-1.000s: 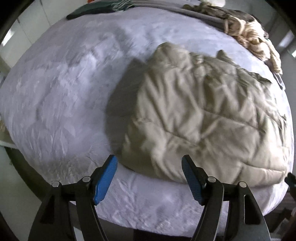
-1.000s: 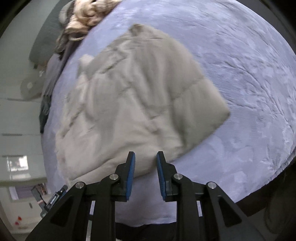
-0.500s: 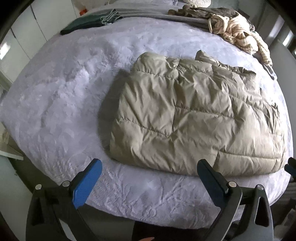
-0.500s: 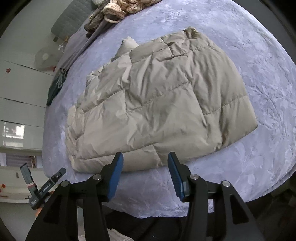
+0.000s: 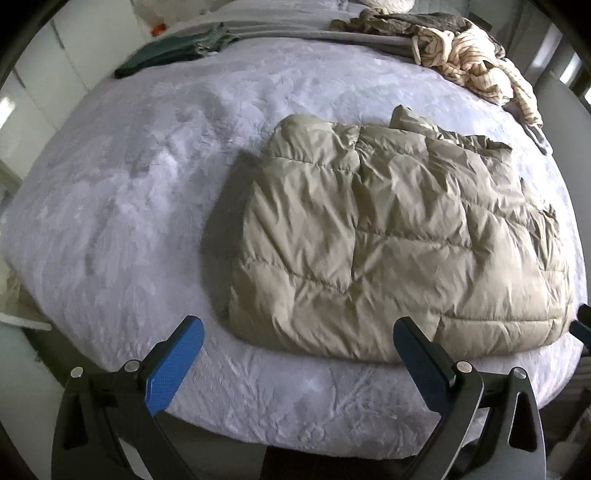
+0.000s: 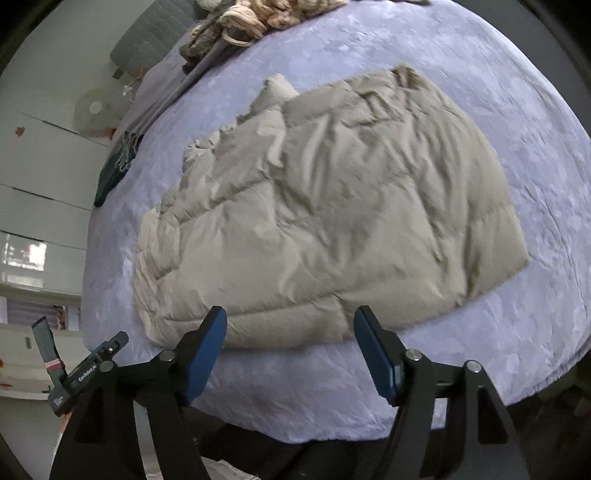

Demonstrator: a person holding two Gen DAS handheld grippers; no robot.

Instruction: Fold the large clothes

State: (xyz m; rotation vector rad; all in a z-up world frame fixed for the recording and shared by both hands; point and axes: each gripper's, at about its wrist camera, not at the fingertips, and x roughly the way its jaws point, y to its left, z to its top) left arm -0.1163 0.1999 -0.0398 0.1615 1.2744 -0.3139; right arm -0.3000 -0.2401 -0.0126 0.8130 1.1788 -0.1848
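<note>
A beige quilted puffer jacket [image 5: 391, 236] lies folded into a rough rectangle on the lavender bed cover [image 5: 140, 192]; the right wrist view shows the same jacket [image 6: 332, 206]. My left gripper [image 5: 297, 332] hangs above the jacket's near left corner, jaws wide open and empty. Above the jacket's near hem my right gripper [image 6: 290, 321] has its jaws opening, with nothing pressed between the blue pads [image 6: 207, 350]. The left gripper's body [image 6: 85, 373] shows at the lower left of the right wrist view.
A heap of cream striped and olive clothes [image 5: 469, 59] lies at the far side of the bed, seen also as a pile [image 6: 251, 18]. A dark green folded garment [image 5: 170, 51] sits at the far left. White cupboards [image 6: 33, 206] stand beyond the bed.
Both grippers have let go of the jacket and opened wider. Both have drawn back and up from it, and the jacket now lies flat on the bed.
</note>
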